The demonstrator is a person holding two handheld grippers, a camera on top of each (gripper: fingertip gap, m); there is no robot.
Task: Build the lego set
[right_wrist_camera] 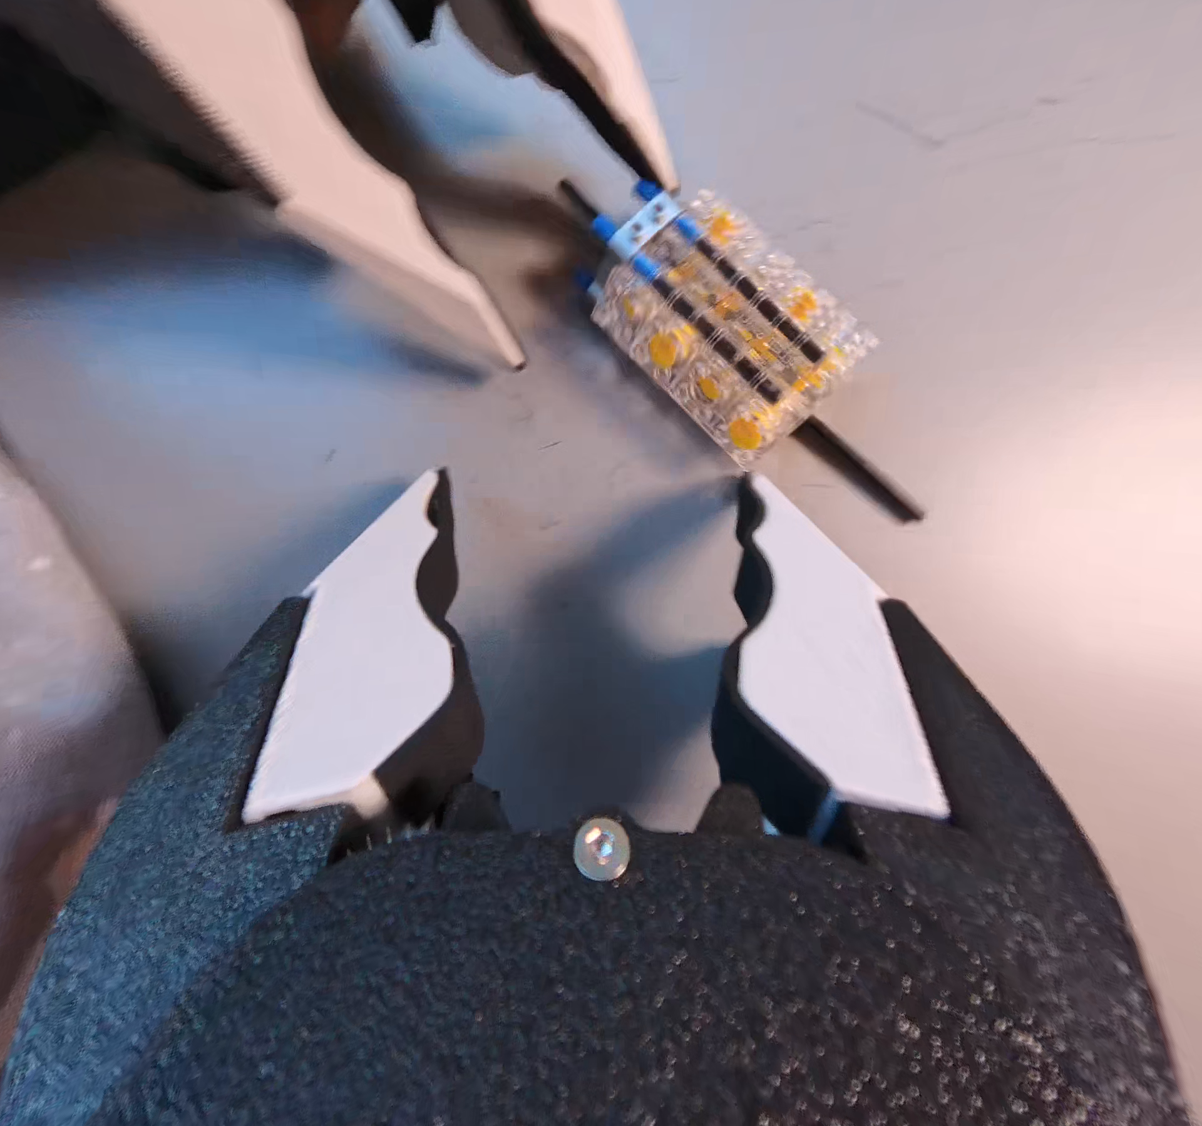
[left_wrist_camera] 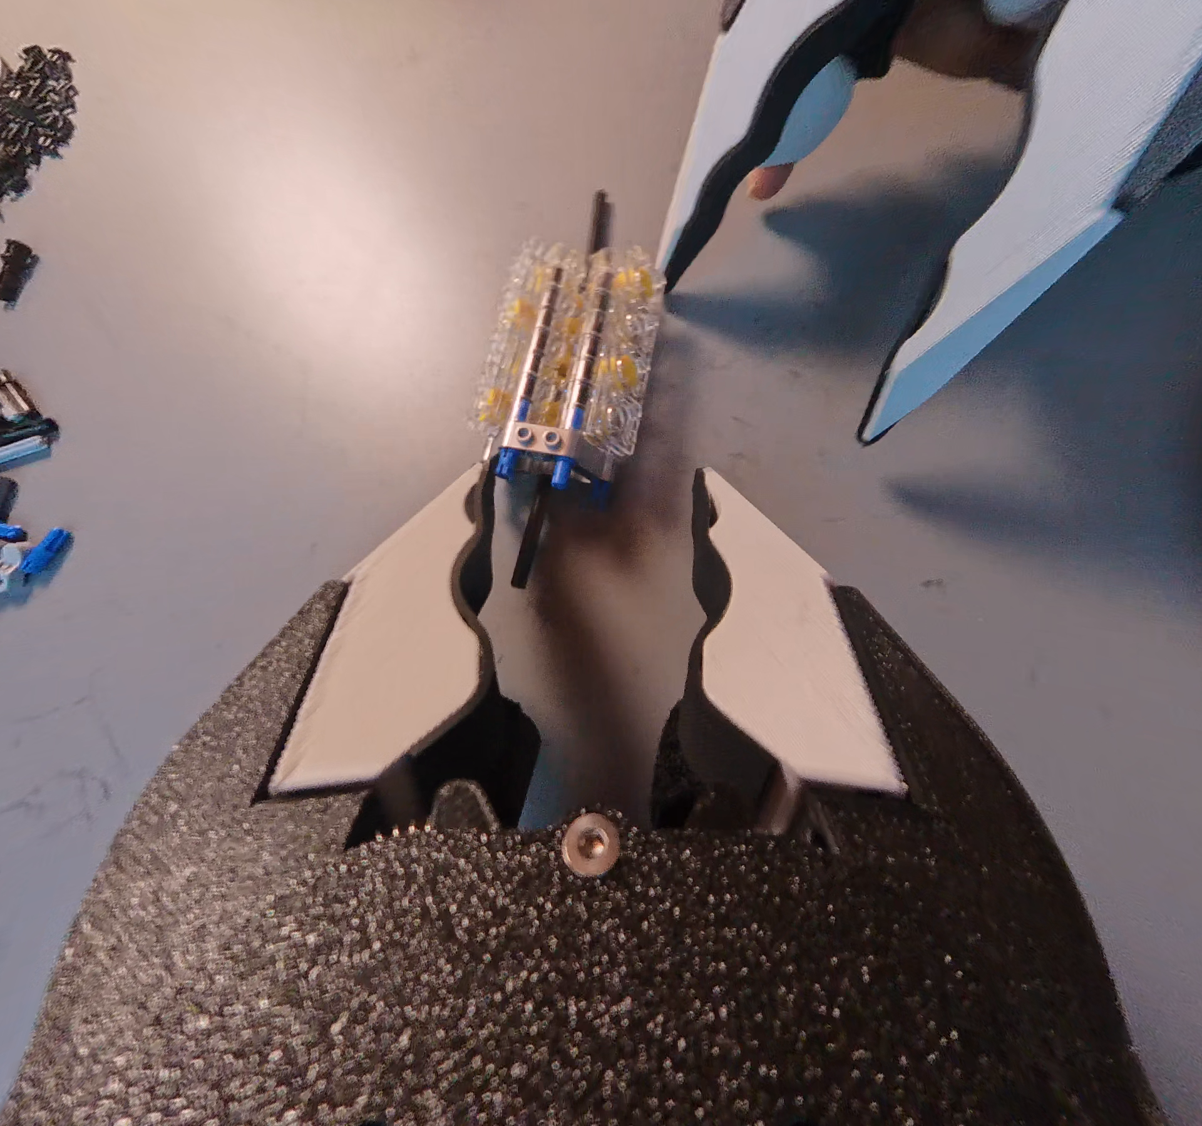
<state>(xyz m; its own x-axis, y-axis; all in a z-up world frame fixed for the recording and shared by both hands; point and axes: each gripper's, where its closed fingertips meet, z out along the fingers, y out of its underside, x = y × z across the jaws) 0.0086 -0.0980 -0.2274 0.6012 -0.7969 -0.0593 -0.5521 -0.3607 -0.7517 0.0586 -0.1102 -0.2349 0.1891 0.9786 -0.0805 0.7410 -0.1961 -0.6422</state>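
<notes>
Far left on the grey worktop: a heap of small black bits and a few blue pegs, well apart from the rest.

In the middle, the left tongs, wide apart, gripping nothing. One tip right by the blue end of the block, touching or nearly so; hard to tell which. Block clear with yellow dots, lying flat on the worktop. A thin black rod poking out at both ends.

To the right, the right tongs, also wide apart and empty, one tip just beside the block's far corner.

Easy to go wrong here. A bump from either tip, and maybe a spin or a slide away. Rod thin and smooth, so maybe a slip out of the block. A pinch on one corner only, and likely a twist loose.
</notes>
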